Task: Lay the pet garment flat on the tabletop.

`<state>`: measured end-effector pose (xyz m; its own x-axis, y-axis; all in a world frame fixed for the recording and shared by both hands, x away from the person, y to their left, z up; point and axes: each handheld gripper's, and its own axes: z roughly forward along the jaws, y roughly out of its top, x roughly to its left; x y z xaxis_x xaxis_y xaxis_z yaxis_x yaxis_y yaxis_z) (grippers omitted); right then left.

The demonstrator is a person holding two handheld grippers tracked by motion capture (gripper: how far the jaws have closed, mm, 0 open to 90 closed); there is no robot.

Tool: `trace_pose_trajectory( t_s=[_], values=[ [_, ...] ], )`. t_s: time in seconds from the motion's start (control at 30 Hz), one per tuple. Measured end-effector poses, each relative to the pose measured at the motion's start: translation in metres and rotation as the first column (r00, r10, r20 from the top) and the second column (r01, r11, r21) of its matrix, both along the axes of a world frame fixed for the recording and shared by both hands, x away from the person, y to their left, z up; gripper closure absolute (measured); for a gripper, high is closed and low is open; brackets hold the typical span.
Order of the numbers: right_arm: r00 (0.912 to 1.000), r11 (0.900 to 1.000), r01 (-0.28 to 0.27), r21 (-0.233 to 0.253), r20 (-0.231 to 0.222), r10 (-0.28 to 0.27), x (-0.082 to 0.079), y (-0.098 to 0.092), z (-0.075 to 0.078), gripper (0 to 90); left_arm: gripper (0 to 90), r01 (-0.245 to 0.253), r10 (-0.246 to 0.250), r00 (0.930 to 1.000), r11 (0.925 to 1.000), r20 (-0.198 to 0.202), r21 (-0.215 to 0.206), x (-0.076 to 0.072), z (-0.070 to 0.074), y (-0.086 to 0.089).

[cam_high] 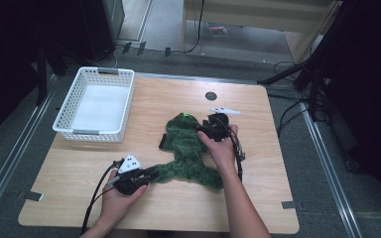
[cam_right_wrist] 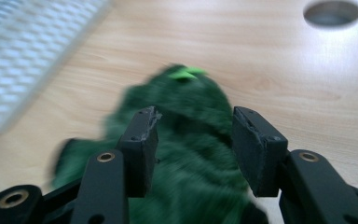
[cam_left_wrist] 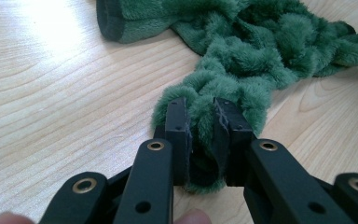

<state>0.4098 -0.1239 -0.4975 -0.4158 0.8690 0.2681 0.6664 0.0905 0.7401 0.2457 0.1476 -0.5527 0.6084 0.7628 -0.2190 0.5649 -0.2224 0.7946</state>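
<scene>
Wooden table (cam_high: 178, 208), grey floor (cam_high: 10, 134)

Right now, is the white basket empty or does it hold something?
Empty. The white basket shows only its bare pale floor in the high view; the green plush cloth lies on the table beside it.

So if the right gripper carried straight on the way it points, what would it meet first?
Most likely the green fuzzy garment: the right gripper has its jaws open right over it, though blur makes depth uncertain.
</scene>
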Motion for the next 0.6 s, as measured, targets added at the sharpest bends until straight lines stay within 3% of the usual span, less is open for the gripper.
trace_pose_trajectory(
  t_s=[0.07, 0.13, 0.27, 0.33, 0.47, 0.6],
  values=[
    [0.9982, 0.999, 0.024, -0.025, -0.054, -0.025, 0.014, 0.005, -0.013, 52.6, 77.1, -0.001, 0.001, 1.0000, 1.0000, 0.001, -0.001, 0.000, 0.000, 0.000],
    [0.9962, 0.997, 0.036, -0.064, -0.077, -0.041, 0.023, 0.008, -0.024, 60.4, 77.6, 0.001, -0.001, 1.0000, 1.0000, -0.001, 0.001, 0.000, 0.000, 0.000],
    [0.9949, 0.989, 0.059, -0.132, -0.073, -0.069, 0.033, 0.008, -0.035, 80.2, 79.0, -0.001, 0.001, 1.0000, 1.0000, -0.006, -0.004, 0.000, 0.000, 0.001],
    [0.9920, 0.989, 0.083, -0.124, -0.085, -0.094, 0.037, 0.004, -0.037, 85.6, 79.8, -0.010, 0.009, 0.9997, 0.9998, -0.020, -0.018, 0.002, 0.000, 0.002],
    [0.9880, 0.985, 0.126, -0.114, -0.076, -0.135, 0.043, -0.001, -0.039, 87.0, 80.2, -0.034, 0.033, 0.9989, 0.9989, -0.033, -0.034, 0.003, -0.001, 0.005],
    [0.9937, 0.989, 0.094, -0.116, -0.051, -0.100, 0.043, -0.001, -0.038, 82.0, 79.5, -0.036, 0.035, 0.9990, 0.9989, -0.028, -0.031, 0.002, -0.001, 0.005]
  ],
)
